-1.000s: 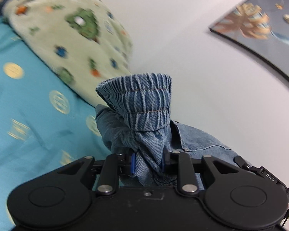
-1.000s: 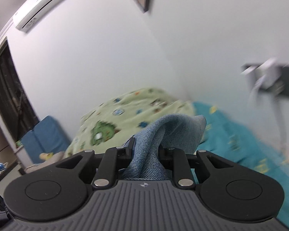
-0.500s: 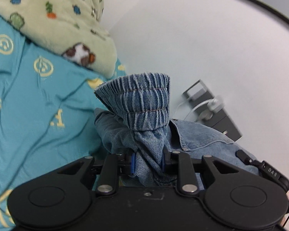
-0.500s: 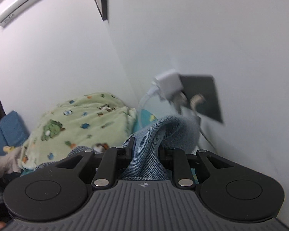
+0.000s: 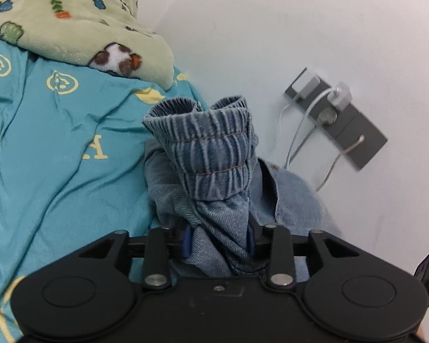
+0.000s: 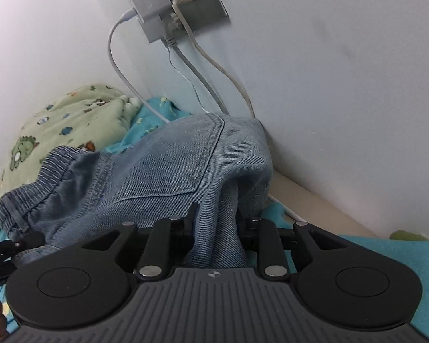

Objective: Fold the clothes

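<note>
A pair of light blue denim jeans (image 6: 163, 160) with an elastic ribbed waistband (image 5: 211, 145) is held by both grippers above a teal bed sheet (image 5: 57, 148). My left gripper (image 5: 218, 238) is shut on the bunched waistband end, which sticks up between the fingers. My right gripper (image 6: 214, 224) is shut on a fold of the denim near a back pocket; the cloth drapes left from it toward the waistband (image 6: 40, 183). The jeans lie close to the white wall.
A green cartoon-print fleece blanket (image 5: 65, 20) is heaped at the head of the bed, also in the right wrist view (image 6: 71, 125). A grey wall socket plate (image 5: 337, 120) with a white charger and cables (image 6: 148, 20) is right behind the jeans.
Both grippers have swung down and toward the wall with the jeans. The socket and cables now fill the right view, and the denim spreads out lower over the bed.
</note>
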Available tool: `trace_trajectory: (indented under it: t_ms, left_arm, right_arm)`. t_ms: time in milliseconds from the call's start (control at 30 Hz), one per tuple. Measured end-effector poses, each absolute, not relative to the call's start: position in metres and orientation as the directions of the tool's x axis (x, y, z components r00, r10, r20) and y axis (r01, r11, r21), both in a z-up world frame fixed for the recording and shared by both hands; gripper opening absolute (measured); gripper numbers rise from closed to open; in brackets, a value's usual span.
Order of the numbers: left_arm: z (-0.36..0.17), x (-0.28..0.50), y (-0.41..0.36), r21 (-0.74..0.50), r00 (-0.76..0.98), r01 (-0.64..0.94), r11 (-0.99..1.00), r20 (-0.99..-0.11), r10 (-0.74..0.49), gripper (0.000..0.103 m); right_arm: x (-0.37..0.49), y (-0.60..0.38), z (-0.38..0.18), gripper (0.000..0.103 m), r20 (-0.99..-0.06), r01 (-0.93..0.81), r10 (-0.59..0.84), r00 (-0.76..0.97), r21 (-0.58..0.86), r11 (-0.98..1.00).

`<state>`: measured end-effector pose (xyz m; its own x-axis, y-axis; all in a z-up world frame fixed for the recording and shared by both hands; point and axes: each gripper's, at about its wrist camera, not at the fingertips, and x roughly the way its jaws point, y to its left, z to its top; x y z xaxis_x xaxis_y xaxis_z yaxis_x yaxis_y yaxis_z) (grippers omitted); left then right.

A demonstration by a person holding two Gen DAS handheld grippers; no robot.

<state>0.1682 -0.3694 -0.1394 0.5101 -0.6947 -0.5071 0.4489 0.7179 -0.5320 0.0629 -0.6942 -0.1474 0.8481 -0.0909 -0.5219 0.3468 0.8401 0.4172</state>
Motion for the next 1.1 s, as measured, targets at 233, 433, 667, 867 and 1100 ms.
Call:
trace_trajectory:
  t_ms: [233,433,667,867,1100]
  left_arm:
    - [-0.109,0.148,-0.349,-0.391,0.561,0.472,0.79,-0.558,-0.611,0.086]
    - [-0.062,0.123,-0.315,-0.336,0.613,0.482,0.809,-0.531,-0.585,0.088]
    - [0.005,0.093,-0.278,-0.259,0.682,0.51,0.82,-0.46,-0.569,0.095]
    - [0.052,0.074,-0.231,-0.212,0.745,0.492,0.845,-0.399,-0.534,0.099]
    - [0.085,0.056,-0.17,-0.141,0.803,0.45,0.882,-0.368,-0.469,0.102]
  right_arm:
    - [0.049,-0.689,-0.115,0.068,-0.547,0.394,-0.133,0.827,0.393,0.831]
    - [0.023,-0.672,-0.072,0.07,-0.529,0.383,-0.171,0.831,0.323,0.865]
    - [-0.003,-0.638,-0.016,0.073,-0.466,0.322,-0.142,0.873,0.334,0.886]
    - [-0.003,-0.59,0.027,0.073,-0.429,0.228,-0.074,0.9,0.319,0.92]
    - [0.011,-0.514,0.073,0.074,-0.356,0.068,0.051,0.933,0.314,0.947]
